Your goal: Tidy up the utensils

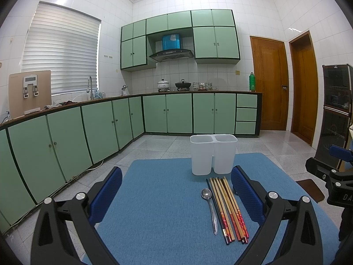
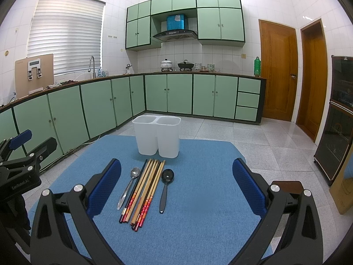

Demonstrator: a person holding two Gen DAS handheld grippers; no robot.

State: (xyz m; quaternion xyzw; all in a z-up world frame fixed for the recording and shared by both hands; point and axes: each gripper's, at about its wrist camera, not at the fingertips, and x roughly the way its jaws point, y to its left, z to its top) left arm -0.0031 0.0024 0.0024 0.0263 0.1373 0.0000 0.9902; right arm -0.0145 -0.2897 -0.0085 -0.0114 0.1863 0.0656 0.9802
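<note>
a bundle of long wooden chopsticks with red patterned handles (image 2: 144, 190) lies in the middle of a blue fabric mat (image 2: 198, 198), the tips pointing to the far side. touching the bundle's left edge is a slim shiny metal spoon (image 2: 129, 186), bowl end far. just to the right of the bundle, a little apart from it, lies a glossy black plastic spoon (image 2: 165, 187), also bowl end far. just beyond the chopstick tips, on the far part of the mat, stands a white plastic two-compartment utensil holder (image 2: 157, 137); from these angles nothing shows above either rim, though the insides are hidden.

the right gripper (image 2: 176, 190) hovers over the near side of the mat with its blue-padded fingers spread wide and nothing between them; all the utensils lie in the span ahead of it. the left gripper (image 1: 176, 195) hangs to the left of it, likewise spread wide and empty, with the metal spoon and chopsticks seen just inside its right finger (image 1: 247, 195).

it looks like the very start: nothing sorted yet, and the step in hand is choosing a first piece. the black spoon, lying apart, seems the easiest pick for the right gripper: come down over its handle, close across the thin width, lift, tip it upright and drop it into one compartment. the chopsticks lie packed together, so pinching only a few may scatter the rest.
</note>
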